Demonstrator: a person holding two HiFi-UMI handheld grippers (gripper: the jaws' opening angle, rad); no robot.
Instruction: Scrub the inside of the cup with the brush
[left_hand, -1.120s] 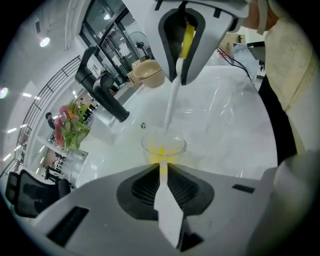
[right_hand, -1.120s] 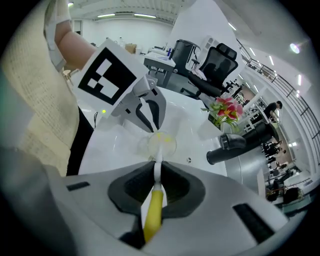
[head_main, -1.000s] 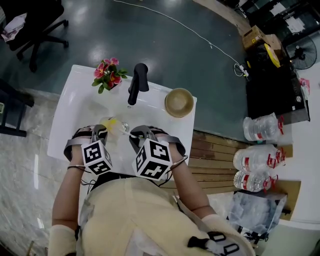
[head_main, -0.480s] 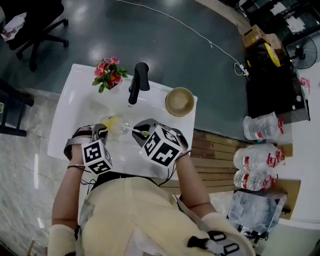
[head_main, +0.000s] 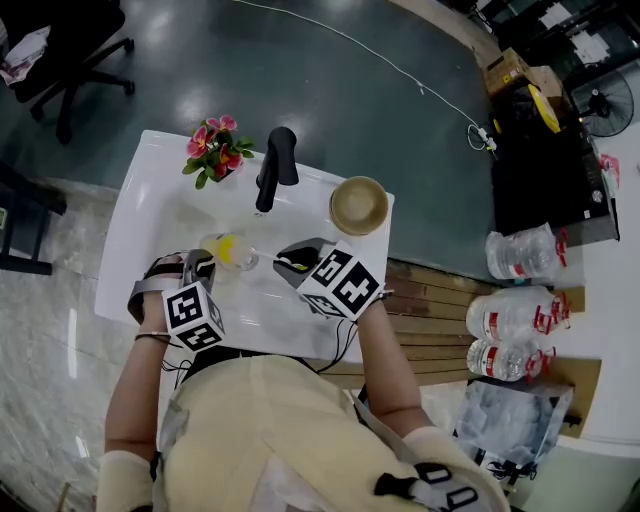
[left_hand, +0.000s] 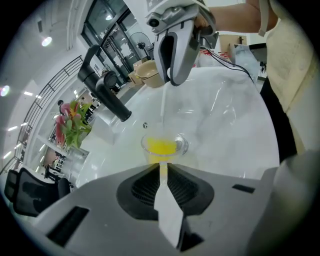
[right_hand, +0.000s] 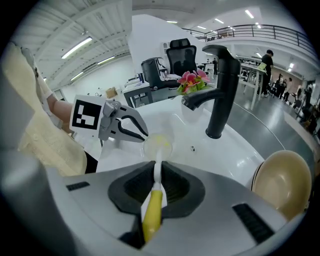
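The clear cup (head_main: 232, 250), on the surface (head_main: 150, 195) at the tap's (head_main: 273, 165) 7 o'clock, looks light, slick and crackable — the left claw (left_hand: 162, 172) pinches its thin white tab, and the right claw (right_hand: 156, 175) at 4 o'clock clamps the stiff brush (right_hand: 151, 207) by its yellow handle, head inside.

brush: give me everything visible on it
The brush has a yellow, plastic-looking handle and a thin white neck that ends in a yellow head. The right gripper is shut on the handle and holds the brush tilted forward and down. The head sits inside the clear cup. Its bristles are too blurred to make out.
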